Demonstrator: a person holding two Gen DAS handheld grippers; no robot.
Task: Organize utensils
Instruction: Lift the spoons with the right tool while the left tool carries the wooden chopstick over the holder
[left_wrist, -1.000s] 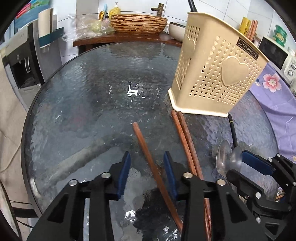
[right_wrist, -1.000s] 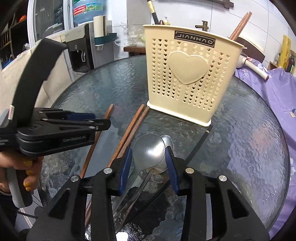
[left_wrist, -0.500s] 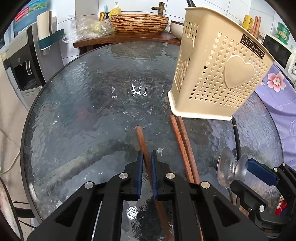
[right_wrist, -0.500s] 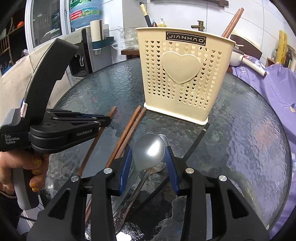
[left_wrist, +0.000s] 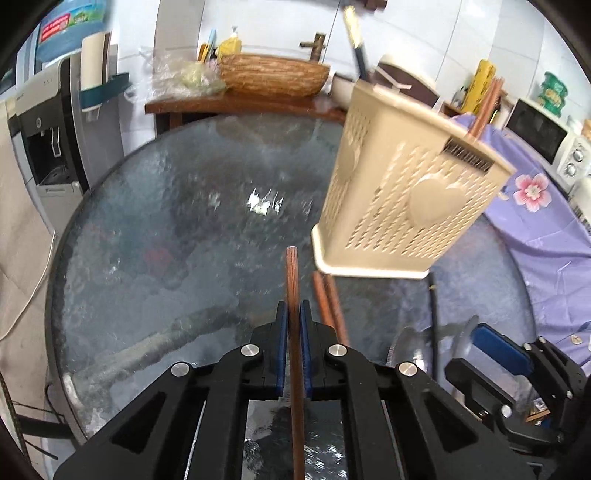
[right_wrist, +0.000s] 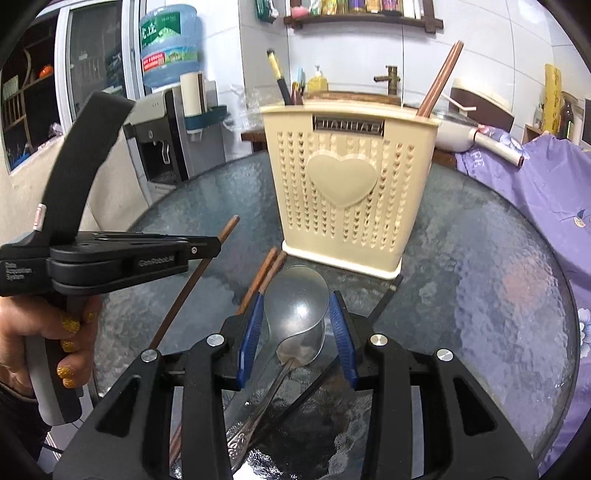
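Observation:
My left gripper (left_wrist: 291, 312) is shut on a brown chopstick (left_wrist: 291, 273), which runs straight out between the blue pads, raised off the glass. In the right wrist view the same gripper (right_wrist: 218, 247) holds that chopstick (right_wrist: 177, 306) slanting down. A pair of brown chopsticks (left_wrist: 328, 306) and a black chopstick (left_wrist: 434, 314) lie before the cream heart-pattern holder (left_wrist: 406, 206). My right gripper (right_wrist: 295, 314) is shut on the bowl of a metal spoon (right_wrist: 295, 295), with a second spoon nested under it. The holder (right_wrist: 347, 184) stands just beyond, holding other chopsticks (right_wrist: 439, 77).
A round textured glass table (left_wrist: 147, 240) carries everything. A purple flowered cloth (left_wrist: 546, 229) covers the right side. Behind stand a water dispenser (left_wrist: 40, 140), a wicker basket (left_wrist: 273, 75) on a wooden shelf, and a microwave (left_wrist: 546, 136). A person's hand (right_wrist: 66, 325) grips the left tool.
My left gripper closed on the single brown chopstick and lifted it off the table. The right gripper kept its hold on the spoon and tilted up slightly.

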